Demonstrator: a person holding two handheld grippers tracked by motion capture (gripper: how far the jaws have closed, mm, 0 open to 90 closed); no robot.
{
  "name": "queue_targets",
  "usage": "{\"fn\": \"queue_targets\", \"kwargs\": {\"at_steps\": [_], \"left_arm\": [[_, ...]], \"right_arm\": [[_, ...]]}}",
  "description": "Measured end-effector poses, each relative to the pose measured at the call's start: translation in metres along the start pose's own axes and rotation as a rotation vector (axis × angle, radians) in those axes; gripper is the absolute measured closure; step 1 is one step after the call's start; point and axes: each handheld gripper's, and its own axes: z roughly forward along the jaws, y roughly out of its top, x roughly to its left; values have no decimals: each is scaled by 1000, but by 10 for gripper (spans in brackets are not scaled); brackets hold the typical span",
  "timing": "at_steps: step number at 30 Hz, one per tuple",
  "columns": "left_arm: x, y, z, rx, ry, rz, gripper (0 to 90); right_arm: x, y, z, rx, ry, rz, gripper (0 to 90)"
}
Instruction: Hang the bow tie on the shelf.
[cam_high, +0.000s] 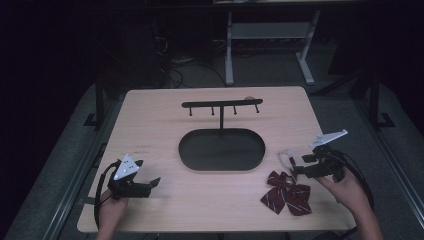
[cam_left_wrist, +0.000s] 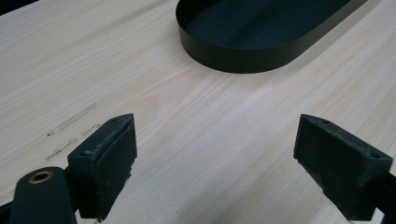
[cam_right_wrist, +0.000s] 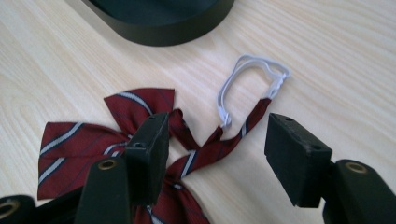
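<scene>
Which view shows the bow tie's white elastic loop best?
The right gripper view: the white elastic loop lies close and sharp beyond the open right tool. The high view shows it small and faint.

A light wooden table (cam_high: 165, 120) sits in a dark room. In the middle of it is a black oval tray (cam_high: 222, 150). A thin black post stands up from the back of the tray, and on top is a black bar with small pegs (cam_high: 221, 104) hanging down.

A dark red bow tie with pale stripes (cam_high: 287, 193) lies on the table, near the right end of the tray. A white loop (cam_high: 285, 157) lies just above the bow.

The left gripper (cam_high: 148, 182) is low near the front left edge, held by a hand (cam_high: 111, 208). The right gripper (cam_high: 298, 166) is just beside the bow tie, right next to the white loop.
</scene>
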Motion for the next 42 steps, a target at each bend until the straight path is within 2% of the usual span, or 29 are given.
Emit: {"fn": "queue_targets", "kwargs": {"at_steps": [13,16,17,20,22,25,33,35,37,42], "left_arm": [[-1,0,1,-1,-6,-7,132],[0,0,1,-1,-7,-1,132],[-1,0,0,-3,-6,-12,132],[-1,0,0,-4,-6,-12,132],[0,0,1,-2,-6,-8,132],[-1,0,1,-5,-5,-5,132],[0,0,1,-2,-8,-9,132],[0,0,1,-1,-7,-7,132],[-1,1,1,-2,-9,-6,132],[-1,0,2,-2,-10,-8,132]], "right_arm": [[-6,31,16,61,2,-22,420],[-10,38,20,71,8,-18,425],[-11,39,21,75,10,-12,425],[-14,44,25,96,1,-14,435],[-17,49,30,131,-29,-12,449],[-19,52,33,137,-39,-13,464],[-34,55,54,226,-73,18,518],[-35,54,56,236,-76,20,533],[-37,54,62,270,-87,16,569],[-38,53,67,302,-89,27,608]]}}
